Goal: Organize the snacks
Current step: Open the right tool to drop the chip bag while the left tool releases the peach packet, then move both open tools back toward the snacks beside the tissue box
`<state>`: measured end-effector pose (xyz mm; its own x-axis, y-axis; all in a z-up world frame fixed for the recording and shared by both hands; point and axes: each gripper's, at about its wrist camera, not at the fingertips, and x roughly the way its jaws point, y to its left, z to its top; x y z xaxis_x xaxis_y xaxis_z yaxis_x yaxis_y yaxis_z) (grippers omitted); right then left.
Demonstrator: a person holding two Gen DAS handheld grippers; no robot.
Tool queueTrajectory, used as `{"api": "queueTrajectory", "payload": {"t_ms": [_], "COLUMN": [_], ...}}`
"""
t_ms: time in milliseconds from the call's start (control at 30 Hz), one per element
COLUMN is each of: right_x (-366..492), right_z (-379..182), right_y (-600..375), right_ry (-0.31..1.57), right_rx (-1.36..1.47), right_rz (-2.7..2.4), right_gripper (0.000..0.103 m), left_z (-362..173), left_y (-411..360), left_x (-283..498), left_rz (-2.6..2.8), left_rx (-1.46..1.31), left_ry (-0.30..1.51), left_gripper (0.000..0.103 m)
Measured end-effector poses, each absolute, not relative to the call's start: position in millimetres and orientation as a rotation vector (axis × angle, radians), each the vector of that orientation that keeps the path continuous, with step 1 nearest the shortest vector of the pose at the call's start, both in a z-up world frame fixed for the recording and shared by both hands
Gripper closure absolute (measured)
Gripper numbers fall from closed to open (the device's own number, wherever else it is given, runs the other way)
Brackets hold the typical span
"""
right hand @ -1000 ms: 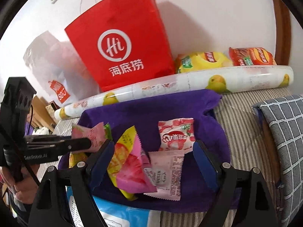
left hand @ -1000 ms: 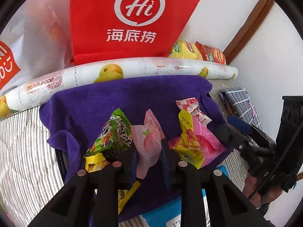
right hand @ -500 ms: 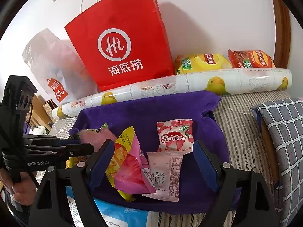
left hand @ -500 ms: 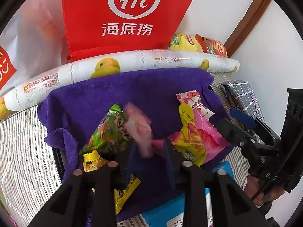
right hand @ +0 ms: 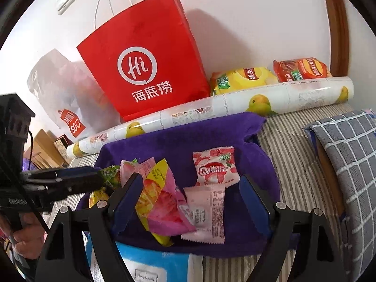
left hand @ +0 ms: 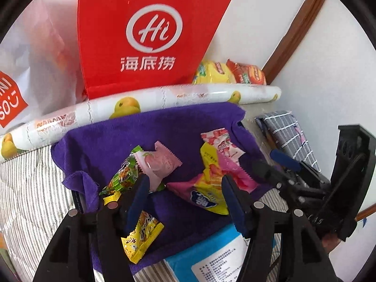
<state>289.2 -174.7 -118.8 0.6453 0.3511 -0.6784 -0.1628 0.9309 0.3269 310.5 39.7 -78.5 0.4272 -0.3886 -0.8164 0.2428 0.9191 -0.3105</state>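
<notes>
A white wall stands behind a striped bed cover [right hand: 291, 155], with a red paper bag [right hand: 145, 70] leaning against it and a long fruit-printed roll [right hand: 235, 108] lying across in front. Below the roll, a purple towel [left hand: 145, 136] is spread out, and the snacks lie on it.

My left gripper [left hand: 183, 192] has just been opening; its 2 fingers now stand apart with nothing pressed between them. The pale pink snack packet [left hand: 159, 164] rests on the towel just ahead of my left finger, lying partly over the green snack packet [left hand: 124, 176]. A yellow snack packet [left hand: 141, 237] lies under that same finger, nearer to me.

My right gripper [right hand: 188, 202] has its fingers wide apart, holding nothing. Between them on the towel lie a pink and yellow snack bag [right hand: 162, 199] and a white-pink packet [right hand: 206, 213] face down, touching each other. A strawberry-printed packet [right hand: 213, 166] sits just beyond. A blue pack [right hand: 150, 258] pokes out from under the towel's near edge. A checked pillow [right hand: 347, 155] lies off to the right.
</notes>
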Motion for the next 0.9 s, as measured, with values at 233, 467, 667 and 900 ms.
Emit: {"api": "queueTrajectory", "payload": {"t_ms": [233, 467, 667, 900], "right_x": [253, 207, 173, 140], "right_z": [-102, -85, -76, -78], "right_y": [-179, -183, -190, -194], "right_ry": [0.784, 0.742, 0.745, 0.764], "right_rx": [0.229, 0.178, 0.156, 0.166], "right_rz": [0.259, 0.222, 0.178, 0.16], "right_gripper": [0.019, 0.021, 0.022, 0.022], "left_z": [-56, -38, -28, -20], "left_y": [38, 29, 15, -2], "left_x": [297, 278, 263, 244], "left_rz": [-0.42, -0.445, -0.475, -0.511], "left_rx": [-0.159, -0.135, -0.117, -0.091], "left_ry": [1.018, 0.985, 0.971, 0.964], "left_gripper": [0.041, 0.041, 0.041, 0.041]}}
